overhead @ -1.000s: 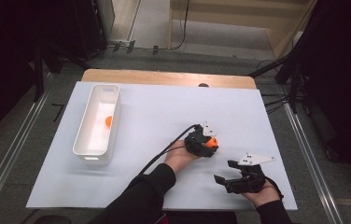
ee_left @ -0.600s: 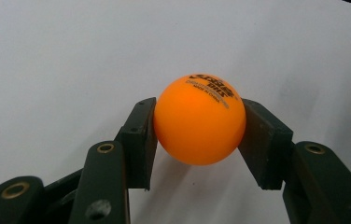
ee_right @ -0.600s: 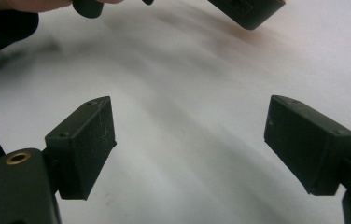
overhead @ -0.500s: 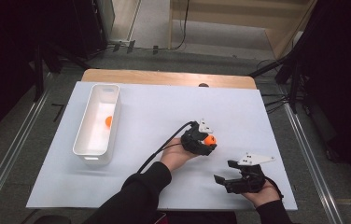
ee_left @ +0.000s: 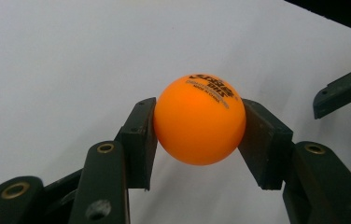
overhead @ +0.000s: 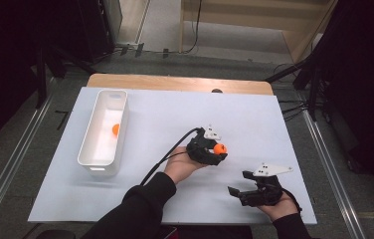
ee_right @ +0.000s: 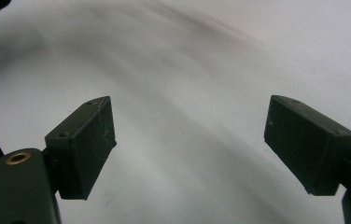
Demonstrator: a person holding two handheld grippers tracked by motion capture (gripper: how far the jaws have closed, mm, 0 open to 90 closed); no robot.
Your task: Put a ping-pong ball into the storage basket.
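Your left gripper (overhead: 218,149) is clamped on an orange ball (ee_left: 200,119), both pads pressing its sides, above the table's (overhead: 254,114) middle. Your right gripper (overhead: 242,185) sits near the front right corner, jaws spread wide with nothing between them. A second orange ball (overhead: 116,129) lies in the white bin (overhead: 94,162) by the left edge.

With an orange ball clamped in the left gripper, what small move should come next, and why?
Probably carry the ball left toward the white bin. The left gripper holds it between both pads, off the table, and the bin already has another orange ball in it. The right gripper rests open and empty, so it likely need not move.
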